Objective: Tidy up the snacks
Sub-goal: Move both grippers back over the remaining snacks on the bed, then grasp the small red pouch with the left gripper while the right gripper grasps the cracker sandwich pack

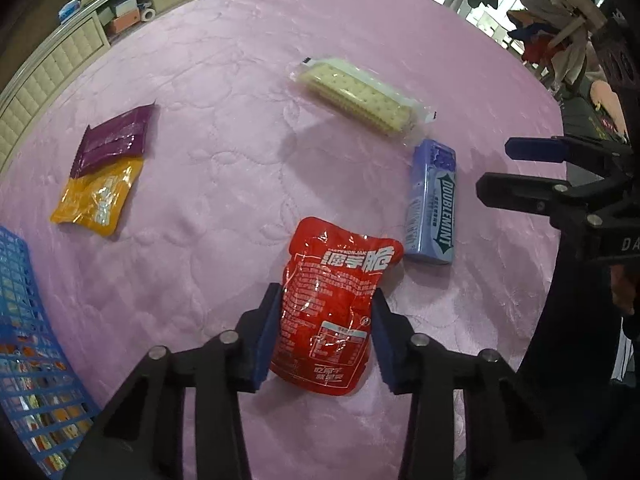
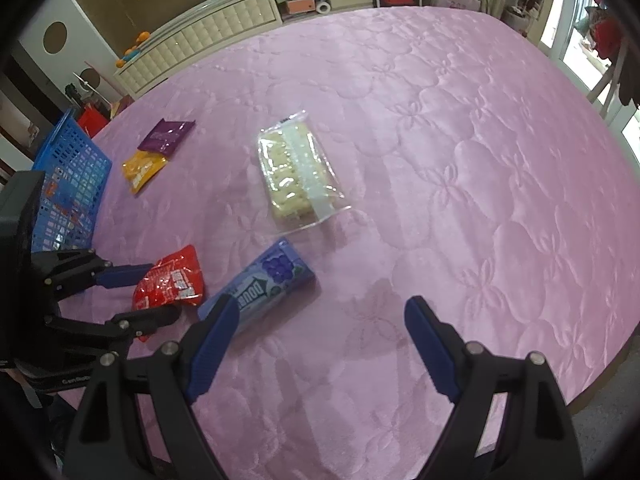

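Left claw (image 1: 324, 328) pinches the red snack pouch (image 1: 332, 300); right claw (image 2: 320, 344) hangs spread, holding nothing.

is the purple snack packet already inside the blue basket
No, the purple packet lies on the pink cover, overlapping the yellow packet, apart from the blue basket.

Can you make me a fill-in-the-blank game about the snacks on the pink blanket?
1. The left gripper has its two fingers on either side of the ____ snack pouch.
2. The gum pack lying next to that pouch is ____ in color.
3. The right gripper is open and holds ____.
4. The purple packet partly overlaps the ____ packet.

Missing words: red; blue; nothing; yellow
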{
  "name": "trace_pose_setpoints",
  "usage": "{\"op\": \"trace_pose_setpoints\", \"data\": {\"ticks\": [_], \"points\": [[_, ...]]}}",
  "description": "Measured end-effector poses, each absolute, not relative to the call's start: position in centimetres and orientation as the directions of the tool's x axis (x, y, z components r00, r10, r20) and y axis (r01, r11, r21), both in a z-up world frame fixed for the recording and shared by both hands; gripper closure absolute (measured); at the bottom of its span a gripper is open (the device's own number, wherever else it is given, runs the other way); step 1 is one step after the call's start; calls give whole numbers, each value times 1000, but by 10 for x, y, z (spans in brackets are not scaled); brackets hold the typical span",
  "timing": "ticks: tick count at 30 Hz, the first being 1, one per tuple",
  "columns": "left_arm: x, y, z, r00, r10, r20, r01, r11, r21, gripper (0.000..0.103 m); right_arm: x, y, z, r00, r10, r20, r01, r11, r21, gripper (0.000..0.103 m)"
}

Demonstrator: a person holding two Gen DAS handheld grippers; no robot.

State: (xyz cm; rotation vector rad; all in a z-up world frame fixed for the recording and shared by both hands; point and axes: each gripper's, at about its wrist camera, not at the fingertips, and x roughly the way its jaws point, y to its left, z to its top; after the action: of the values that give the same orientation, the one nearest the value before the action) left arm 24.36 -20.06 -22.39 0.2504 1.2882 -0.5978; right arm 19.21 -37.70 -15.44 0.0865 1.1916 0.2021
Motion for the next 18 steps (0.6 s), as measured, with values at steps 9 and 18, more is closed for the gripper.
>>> {"op": "trace_pose_setpoints", "data": {"ticks": [9, 18], "points": [[232, -189, -216, 212, -249, -945, 444, 886, -133, 71, 200, -371, -145, 359, 180, -916, -150, 980, 133, 15], [223, -157, -182, 344, -232, -910, 330, 937, -114, 71, 238, -347, -141, 374, 155, -915, -253, 966, 60, 15]]}}
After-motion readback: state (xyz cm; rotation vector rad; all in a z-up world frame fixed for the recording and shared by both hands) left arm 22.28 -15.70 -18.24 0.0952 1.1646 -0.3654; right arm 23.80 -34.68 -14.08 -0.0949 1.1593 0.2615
